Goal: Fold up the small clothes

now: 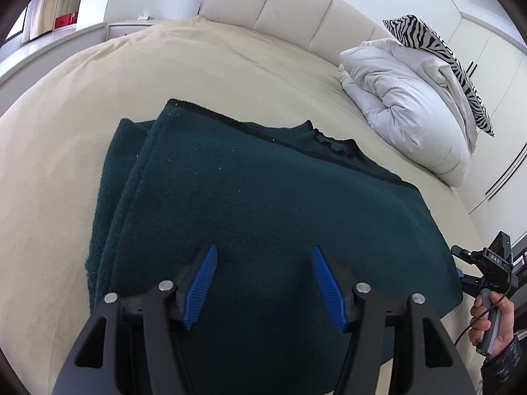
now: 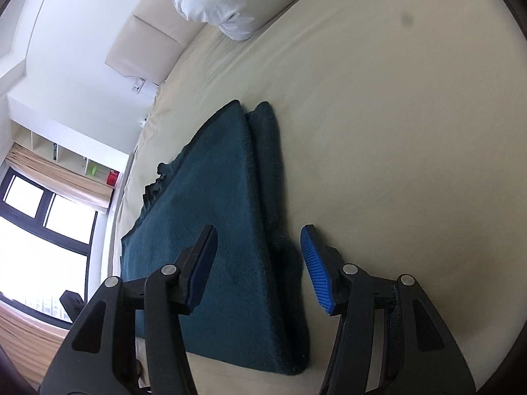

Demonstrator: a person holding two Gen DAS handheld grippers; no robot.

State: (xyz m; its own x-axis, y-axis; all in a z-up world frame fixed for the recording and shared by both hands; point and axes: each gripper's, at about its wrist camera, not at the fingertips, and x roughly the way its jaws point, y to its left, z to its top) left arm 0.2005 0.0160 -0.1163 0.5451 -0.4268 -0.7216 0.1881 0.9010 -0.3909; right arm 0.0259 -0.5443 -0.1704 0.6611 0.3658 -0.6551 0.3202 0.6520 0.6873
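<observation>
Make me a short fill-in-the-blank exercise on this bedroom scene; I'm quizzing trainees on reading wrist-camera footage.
1. The folded garment lying on the bed is dark ____ in colour.
2. Both the left gripper and the right gripper have jaws that stand ____, with nothing pressed between the pads.
3. The pillow leaning over the white duvet has a ____ pattern.
4. The gripper pads are ____ in colour.

Missing words: teal; open; zebra-stripe; blue

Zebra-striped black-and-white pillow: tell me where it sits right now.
In the left wrist view, the zebra-striped black-and-white pillow stands at upper right, propped on the bunched white duvet against the cream padded headboard, beyond the folded dark teal fleece garment.
</observation>
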